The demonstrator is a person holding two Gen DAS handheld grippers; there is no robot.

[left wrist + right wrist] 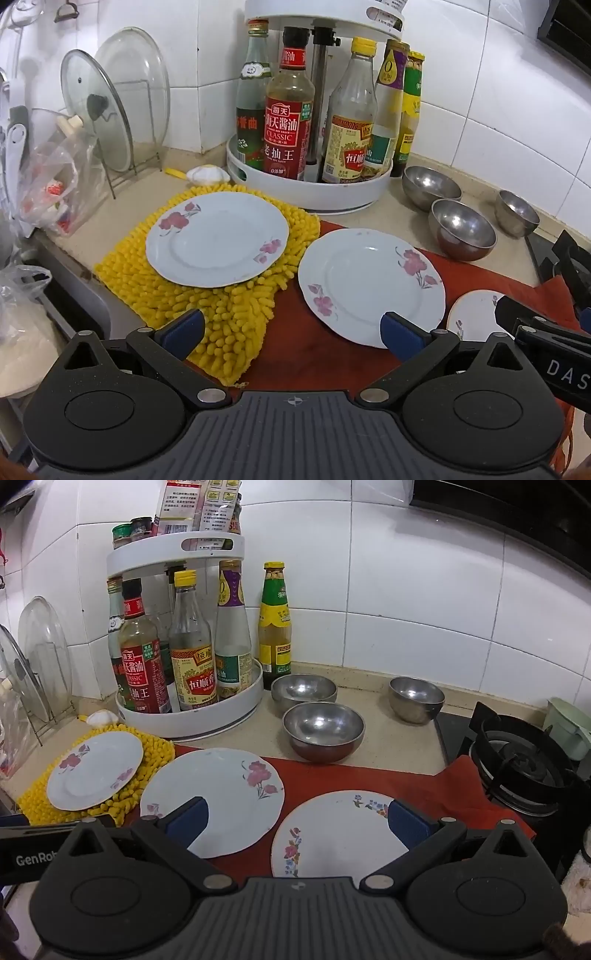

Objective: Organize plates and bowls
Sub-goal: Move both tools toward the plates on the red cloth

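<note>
Fingers of the left gripper (293, 332) are spread wide and hold nothing, above the red cloth (332, 365); left of that cloth a plate (217, 243) lies on a yellow mat (229, 332), two plates (212, 797) (340, 834) rest on it, three steel bowls (323, 731) stand behind. The right gripper (295, 823) likewise gapes empty.

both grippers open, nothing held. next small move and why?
Probably lower the right gripper onto the near rim of the small-flower plate: it lies directly between the open fingers on the red cloth, apart from the two pink-flower plates, so it could be stacked on them.
</note>
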